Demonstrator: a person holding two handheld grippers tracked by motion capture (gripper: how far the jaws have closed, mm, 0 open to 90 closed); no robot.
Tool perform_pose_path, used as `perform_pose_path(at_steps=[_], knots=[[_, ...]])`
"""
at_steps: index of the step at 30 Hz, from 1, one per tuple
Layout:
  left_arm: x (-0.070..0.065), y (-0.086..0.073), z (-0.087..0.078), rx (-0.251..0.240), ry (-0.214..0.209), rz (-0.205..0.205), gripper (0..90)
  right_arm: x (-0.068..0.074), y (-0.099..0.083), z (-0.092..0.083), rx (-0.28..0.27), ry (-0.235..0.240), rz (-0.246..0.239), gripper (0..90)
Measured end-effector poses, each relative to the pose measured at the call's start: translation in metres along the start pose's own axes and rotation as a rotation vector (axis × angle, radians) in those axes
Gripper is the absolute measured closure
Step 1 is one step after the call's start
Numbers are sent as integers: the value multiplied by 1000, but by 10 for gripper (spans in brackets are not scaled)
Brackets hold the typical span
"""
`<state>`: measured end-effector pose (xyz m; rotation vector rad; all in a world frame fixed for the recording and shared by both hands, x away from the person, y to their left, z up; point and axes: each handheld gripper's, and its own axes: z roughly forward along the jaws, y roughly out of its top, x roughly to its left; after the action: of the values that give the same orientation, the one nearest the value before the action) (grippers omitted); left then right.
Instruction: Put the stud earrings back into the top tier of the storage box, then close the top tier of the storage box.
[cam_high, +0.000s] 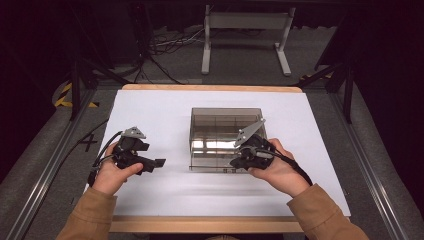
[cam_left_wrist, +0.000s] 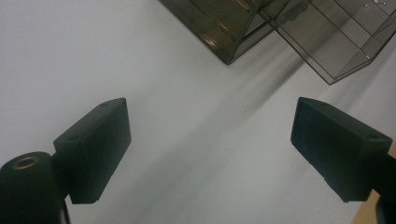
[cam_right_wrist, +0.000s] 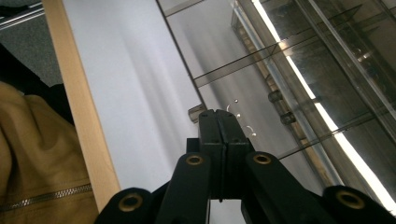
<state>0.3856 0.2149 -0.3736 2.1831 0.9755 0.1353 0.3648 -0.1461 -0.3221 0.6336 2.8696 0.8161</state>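
Observation:
A smoked clear plastic box (cam_high: 210, 162) with inner dividers stands in the middle of the white table top (cam_high: 150, 110). My right gripper (cam_high: 233, 163) is at the box's near wall with its jaws pressed together (cam_right_wrist: 218, 116). A small clear knob (cam_right_wrist: 195, 113) sits on that wall right beside the tips; I cannot tell whether it is pinched. My left gripper (cam_high: 156, 163) hovers to the left of the box, apart from it. Its jaws (cam_left_wrist: 210, 149) stand wide open over bare table, with a corner of the box (cam_left_wrist: 233, 32) ahead of them.
The table's wooden front edge (cam_high: 200, 224) lies close to both tan sleeves. A white metal stand (cam_high: 245, 30) and cables lie on the floor beyond the far edge. Dark frame rails run along both sides of the table.

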Motion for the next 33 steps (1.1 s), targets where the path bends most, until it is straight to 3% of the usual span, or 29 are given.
perform_pose_path(at_steps=[11, 23, 33], knots=[[-1, 0, 0, 0, 0, -2, 126, 11, -11, -1, 4, 38, -60, 900], [-1, 0, 0, -1, -2, -2, 126, 19, -17, 17, 59, 87, -119, 900], [-1, 0, 0, 1, -1, -2, 126, 20, -20, 30, 91, 91, -142, 900]])
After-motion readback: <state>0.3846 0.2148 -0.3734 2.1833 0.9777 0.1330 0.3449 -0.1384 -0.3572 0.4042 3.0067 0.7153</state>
